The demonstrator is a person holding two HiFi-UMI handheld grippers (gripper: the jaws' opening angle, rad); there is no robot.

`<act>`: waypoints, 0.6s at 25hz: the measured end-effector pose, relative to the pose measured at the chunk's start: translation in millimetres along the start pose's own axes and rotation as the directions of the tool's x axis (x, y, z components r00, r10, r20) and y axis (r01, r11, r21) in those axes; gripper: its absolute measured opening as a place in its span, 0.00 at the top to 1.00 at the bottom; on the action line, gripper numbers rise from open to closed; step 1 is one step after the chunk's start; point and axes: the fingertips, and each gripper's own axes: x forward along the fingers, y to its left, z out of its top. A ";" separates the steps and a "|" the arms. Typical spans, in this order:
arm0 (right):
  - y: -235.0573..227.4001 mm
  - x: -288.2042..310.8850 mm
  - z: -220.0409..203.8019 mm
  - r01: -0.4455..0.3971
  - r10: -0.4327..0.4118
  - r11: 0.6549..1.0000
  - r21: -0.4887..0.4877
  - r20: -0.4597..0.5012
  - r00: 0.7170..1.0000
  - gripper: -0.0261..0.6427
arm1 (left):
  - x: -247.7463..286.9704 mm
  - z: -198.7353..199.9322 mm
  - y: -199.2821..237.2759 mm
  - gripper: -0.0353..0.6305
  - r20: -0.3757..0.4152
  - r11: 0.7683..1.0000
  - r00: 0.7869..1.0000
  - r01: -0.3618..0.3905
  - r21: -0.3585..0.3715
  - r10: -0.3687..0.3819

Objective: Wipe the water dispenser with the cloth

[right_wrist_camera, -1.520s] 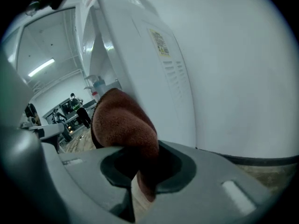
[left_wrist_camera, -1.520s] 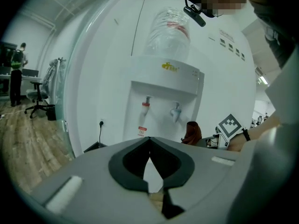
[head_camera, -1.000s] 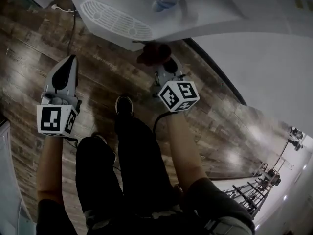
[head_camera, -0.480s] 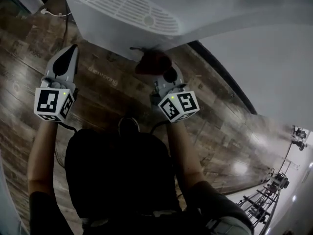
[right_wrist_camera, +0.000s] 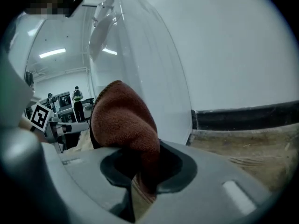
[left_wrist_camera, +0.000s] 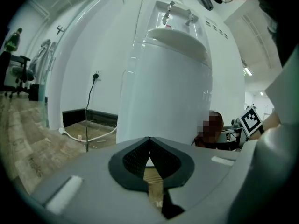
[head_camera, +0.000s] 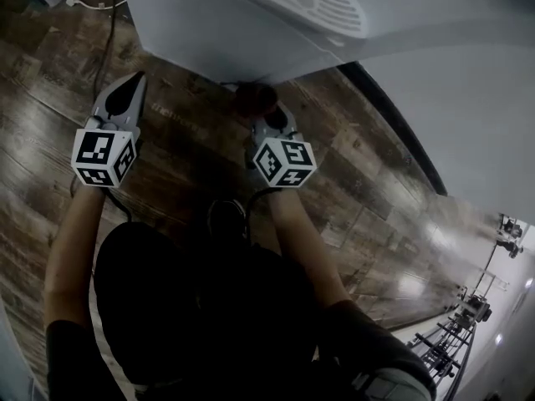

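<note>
Cloth (right_wrist_camera: 124, 120) at water dispenser's (right_wrist_camera: 149, 78) lower side.
Right gripper (right_wrist_camera: 145, 169) pinches the bunched cloth, wad forward for wiping; left gripper (left_wrist_camera: 150, 157) closed on nothing, held aside.

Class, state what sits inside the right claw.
A reddish-brown cloth is pinched in the right claw, bunched up by the white water dispenser. The part of the cloth down between the jaws is covered.
</note>
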 end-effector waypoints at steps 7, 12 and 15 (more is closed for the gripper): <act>-4.4 13.9 -33.0 0.020 -0.016 0.998 0.057 -0.078 0.997 0.86 | 2.5 -15.5 -5.4 0.92 -0.031 1.000 0.999 0.030 0.000 -0.030; -8.4 21.5 -60.7 0.024 -0.021 1.000 0.015 -0.214 0.977 0.86 | 1.0 -14.0 -7.5 0.92 -0.022 0.999 0.999 0.040 0.025 -0.039; 3.5 1.8 -38.0 0.017 -0.010 0.999 0.037 -0.180 0.984 0.86 | -6.2 -1.2 -12.5 0.92 0.009 0.998 0.999 0.042 0.042 -0.042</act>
